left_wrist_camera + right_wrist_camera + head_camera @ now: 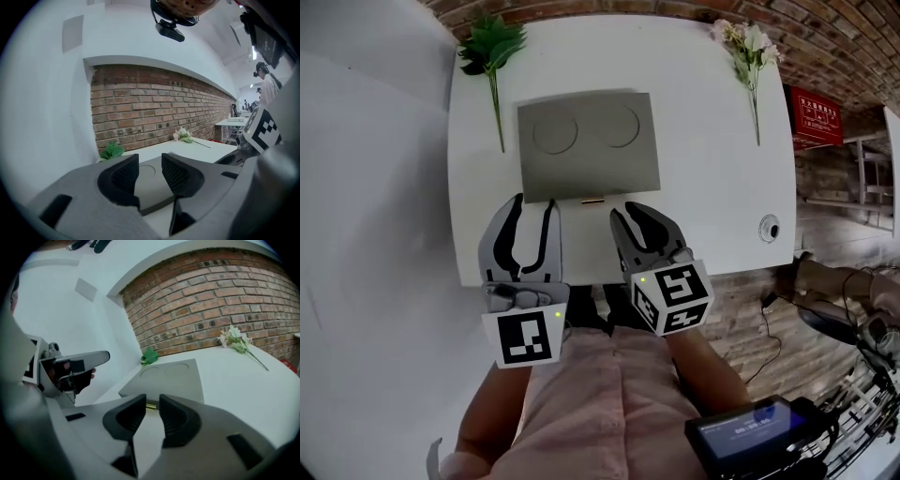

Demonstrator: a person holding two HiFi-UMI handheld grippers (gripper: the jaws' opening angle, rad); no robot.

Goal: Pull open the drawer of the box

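Fingers of right gripper are standing spread, pointing at drawer handle, just short of it; left gripper fingers are also gaping, empty. Box is sitting closed on bench.

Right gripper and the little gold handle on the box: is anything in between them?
Nothing. Only bare white table lies between the right gripper and the handle of the box. The head view shows it.

lab-like workspace: brick wall, white table
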